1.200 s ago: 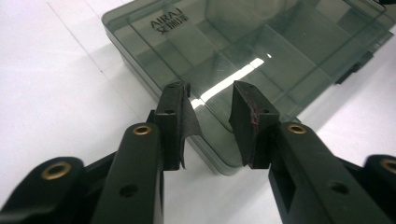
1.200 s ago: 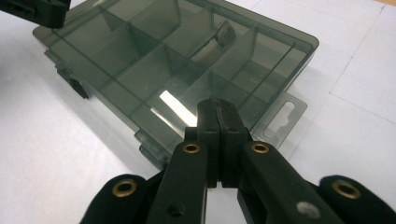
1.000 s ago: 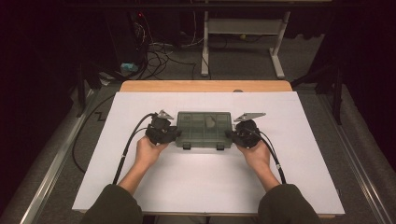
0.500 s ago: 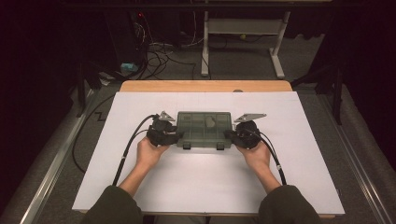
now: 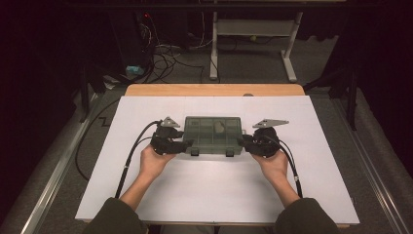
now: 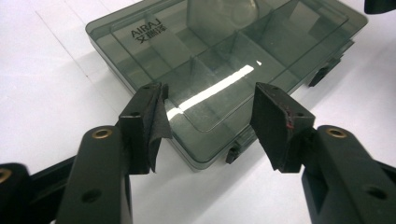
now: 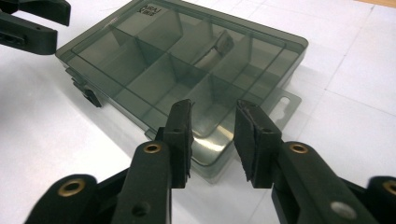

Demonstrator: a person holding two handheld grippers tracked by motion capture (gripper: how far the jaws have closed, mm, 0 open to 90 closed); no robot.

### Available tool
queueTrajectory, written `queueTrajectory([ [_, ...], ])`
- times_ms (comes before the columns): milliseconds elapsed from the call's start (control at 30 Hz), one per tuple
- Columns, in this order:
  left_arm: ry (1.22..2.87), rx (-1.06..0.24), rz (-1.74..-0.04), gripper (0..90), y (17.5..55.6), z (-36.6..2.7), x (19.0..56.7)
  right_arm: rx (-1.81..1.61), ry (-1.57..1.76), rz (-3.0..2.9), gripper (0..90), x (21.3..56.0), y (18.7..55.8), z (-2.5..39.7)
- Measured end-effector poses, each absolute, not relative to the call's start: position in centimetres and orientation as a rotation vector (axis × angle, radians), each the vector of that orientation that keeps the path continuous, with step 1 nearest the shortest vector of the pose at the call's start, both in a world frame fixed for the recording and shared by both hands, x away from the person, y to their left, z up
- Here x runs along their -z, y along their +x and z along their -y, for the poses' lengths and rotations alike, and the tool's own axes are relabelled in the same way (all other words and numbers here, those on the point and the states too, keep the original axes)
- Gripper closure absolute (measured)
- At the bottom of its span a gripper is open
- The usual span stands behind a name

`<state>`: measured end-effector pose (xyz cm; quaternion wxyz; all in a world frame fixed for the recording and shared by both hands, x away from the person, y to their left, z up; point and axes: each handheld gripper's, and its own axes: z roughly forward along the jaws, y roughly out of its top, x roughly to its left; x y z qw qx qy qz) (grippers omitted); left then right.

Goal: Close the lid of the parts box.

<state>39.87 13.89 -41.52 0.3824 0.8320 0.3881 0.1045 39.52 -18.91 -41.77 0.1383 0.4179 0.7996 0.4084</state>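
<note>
A smoky, see-through compartment box (image 5: 213, 134) lies shut on the white table cover, latches toward the person. A small pale object (image 5: 219, 128) rests in one inner compartment (image 7: 219, 46). My left gripper (image 5: 187, 145) is at the box's left end, jaws wide open (image 6: 210, 121) over the near corner of the lid (image 6: 224, 42). At the box's right end, my right gripper (image 5: 242, 143) is open with a narrower gap (image 7: 213, 140), its fingertips (image 7: 180, 126) just above the box's edge. Neither gripper holds anything.
The white sheet (image 5: 214, 195) covers a wooden table whose far edge (image 5: 214, 89) shows. The box's hang tab (image 7: 285, 100) sticks out at its right end. Black cables (image 5: 131, 156) trail from both grippers. Beyond the table are a desk frame (image 5: 253, 29) and floor cables.
</note>
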Motion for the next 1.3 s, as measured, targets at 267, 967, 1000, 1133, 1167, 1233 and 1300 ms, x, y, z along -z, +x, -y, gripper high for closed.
queueTrajectory([
  [267,2.13,-0.268,-0.982,41.9,39.4,-13.9,41.2,-1.202,1.231,-2.3,63.2,41.8,39.0,20.2],
  [967,2.089,-0.325,-0.959,40.9,37.3,-14.7,40.5,-1.193,1.166,-2.309,57.8,41.4,37.6,21.3],
  [1000,2.087,-0.33,-0.959,40.8,37.2,-14.9,40.5,-1.196,1.162,-2.306,57.6,41.3,37.5,21.3],
  [1133,2.062,-0.316,-0.973,40.2,36.9,-15.4,40.7,-1.207,1.152,-2.306,56.4,41.2,37.1,21.5],
  [1167,2.057,-0.311,-0.975,40.0,36.9,-15.5,40.7,-1.207,1.152,-2.306,56.1,41.2,37.0,21.5],
  [1233,2.057,-0.316,-0.972,39.5,36.7,-15.6,40.8,-1.21,1.149,-2.302,55.6,41.2,36.8,21.7],
  [1300,2.056,-0.317,-0.967,39.4,36.5,-15.7,40.9,-1.215,1.156,-2.3,55.0,41.3,36.6,21.9],
])
